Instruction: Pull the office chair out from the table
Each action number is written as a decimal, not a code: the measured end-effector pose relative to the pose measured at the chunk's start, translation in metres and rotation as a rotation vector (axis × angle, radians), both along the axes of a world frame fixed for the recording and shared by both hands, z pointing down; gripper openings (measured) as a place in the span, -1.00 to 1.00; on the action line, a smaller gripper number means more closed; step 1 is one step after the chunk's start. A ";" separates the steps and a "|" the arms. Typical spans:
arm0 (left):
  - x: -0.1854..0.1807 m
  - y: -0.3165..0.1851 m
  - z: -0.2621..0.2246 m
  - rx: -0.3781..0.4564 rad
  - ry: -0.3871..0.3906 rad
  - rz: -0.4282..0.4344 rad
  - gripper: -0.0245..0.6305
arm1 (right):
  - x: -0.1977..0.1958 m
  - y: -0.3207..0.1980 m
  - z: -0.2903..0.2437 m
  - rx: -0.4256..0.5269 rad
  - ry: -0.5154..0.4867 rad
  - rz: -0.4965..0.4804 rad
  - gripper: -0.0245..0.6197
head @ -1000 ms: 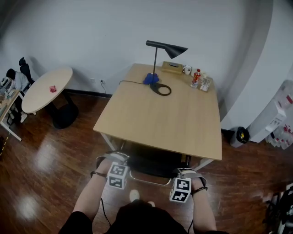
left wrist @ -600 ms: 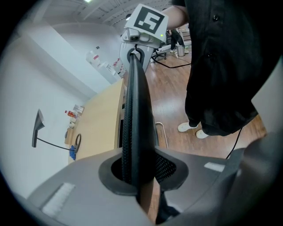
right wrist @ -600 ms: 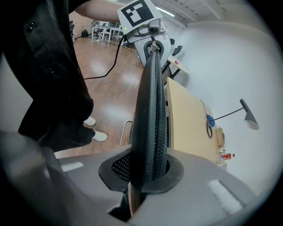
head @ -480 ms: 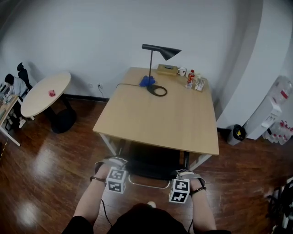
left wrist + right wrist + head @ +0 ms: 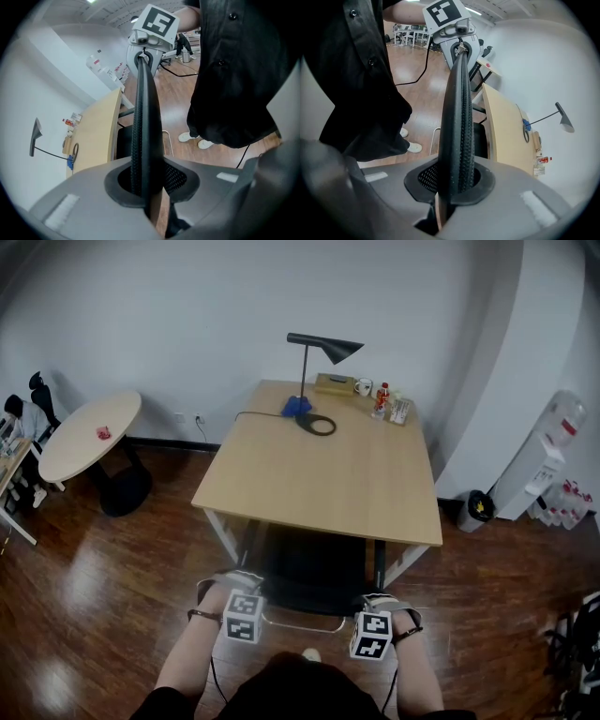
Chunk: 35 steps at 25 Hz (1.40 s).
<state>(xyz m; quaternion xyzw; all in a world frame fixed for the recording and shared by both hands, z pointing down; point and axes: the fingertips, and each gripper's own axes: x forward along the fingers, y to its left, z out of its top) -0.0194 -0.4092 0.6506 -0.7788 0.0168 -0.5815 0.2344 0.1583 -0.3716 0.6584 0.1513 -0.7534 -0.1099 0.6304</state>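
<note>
The black office chair (image 5: 309,576) stands half under the near edge of the wooden table (image 5: 323,474). Its thin mesh back rim (image 5: 143,117) runs upright between the left gripper's jaws. My left gripper (image 5: 236,589) is shut on the rim's left end, and my right gripper (image 5: 377,601) is shut on its right end. In the right gripper view the same rim (image 5: 459,117) passes through my right gripper (image 5: 457,187) up toward the left one (image 5: 452,28). In the left gripper view my left gripper (image 5: 145,187) pinches the rim, with the right gripper (image 5: 150,33) at its far end.
A black desk lamp (image 5: 319,348), a mug (image 5: 358,387) and bottles (image 5: 382,397) sit at the table's far end. A round table (image 5: 89,437) stands left; a bin (image 5: 478,510) and a water dispenser (image 5: 544,460) stand right. My shoes (image 5: 197,140) rest on the wooden floor behind the chair.
Both grippers and the chair back have come toward me, away from the table. More of the chair shows in front of the table's near edge.
</note>
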 end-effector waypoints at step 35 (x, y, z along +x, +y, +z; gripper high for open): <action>-0.032 0.159 -0.008 -0.030 -0.010 0.061 -0.70 | -0.033 0.169 -0.005 -0.053 0.008 0.119 -0.75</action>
